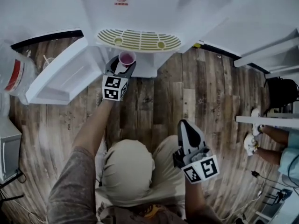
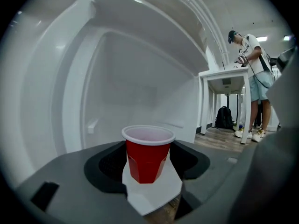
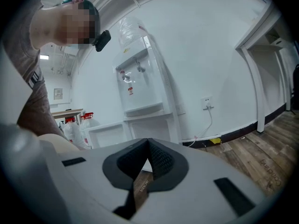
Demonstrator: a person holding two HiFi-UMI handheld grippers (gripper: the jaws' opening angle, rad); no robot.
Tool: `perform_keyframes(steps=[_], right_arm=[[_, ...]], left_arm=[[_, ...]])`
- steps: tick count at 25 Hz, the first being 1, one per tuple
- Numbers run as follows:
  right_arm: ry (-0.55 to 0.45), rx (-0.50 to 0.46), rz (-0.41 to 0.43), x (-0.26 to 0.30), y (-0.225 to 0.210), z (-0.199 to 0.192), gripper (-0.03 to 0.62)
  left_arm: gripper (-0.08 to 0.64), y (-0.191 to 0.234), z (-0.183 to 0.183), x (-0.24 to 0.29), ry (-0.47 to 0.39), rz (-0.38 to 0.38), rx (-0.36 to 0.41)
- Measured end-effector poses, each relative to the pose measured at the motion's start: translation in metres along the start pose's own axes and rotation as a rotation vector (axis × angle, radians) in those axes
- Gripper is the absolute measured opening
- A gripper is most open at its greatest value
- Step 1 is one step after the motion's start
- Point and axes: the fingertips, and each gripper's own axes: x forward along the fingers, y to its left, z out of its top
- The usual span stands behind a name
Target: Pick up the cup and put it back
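A red plastic cup (image 1: pixel 127 58) with a white inside stands upright between the jaws of my left gripper (image 1: pixel 123 63), just below the water dispenser's yellow drip tray (image 1: pixel 138 39). In the left gripper view the cup (image 2: pixel 147 154) sits between the dark pads (image 2: pixel 106 164), which close on its sides, with the white lower compartment (image 2: pixel 140 87) behind it. My right gripper (image 1: pixel 183 124) hovers over the person's lap with its jaws together; in the right gripper view it (image 3: pixel 147 146) holds nothing.
The compartment's white door (image 1: pixel 65 73) hangs open to the left. A water jug (image 1: pixel 16 76) stands at the far left. A white table (image 1: pixel 266 120), a black backpack (image 1: pixel 281 92) and a standing person (image 2: pixel 254 73) are on the right. The floor is wood plank.
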Motion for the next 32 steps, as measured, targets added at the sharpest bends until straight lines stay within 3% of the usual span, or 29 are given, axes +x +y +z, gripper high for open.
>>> perform_keyframes(steps=[6, 16, 27, 32], right_arm=[[-0.009, 0.015, -0.027, 0.008, -0.008, -0.002, 0.003], [0.003, 0.01, -0.059, 0.012, -0.013, -0.005, 0.003], [-0.007, 0.022, -0.071, 0.012, -0.016, -0.003, 0.003], [-0.011, 0.021, -0.065, 0.012, -0.016, -0.003, 0.003]], left_arm=[[0.285, 0.019, -0.02, 0.031, 0.031, 0.057, 0.012], [0.285, 0.036, -0.048, 0.073, 0.083, 0.087, 0.004], [0.287, 0.036, -0.054, 0.081, 0.117, 0.104, 0.001], [0.332, 0.033, -0.054, 0.077, 0.138, 0.098, -0.016]])
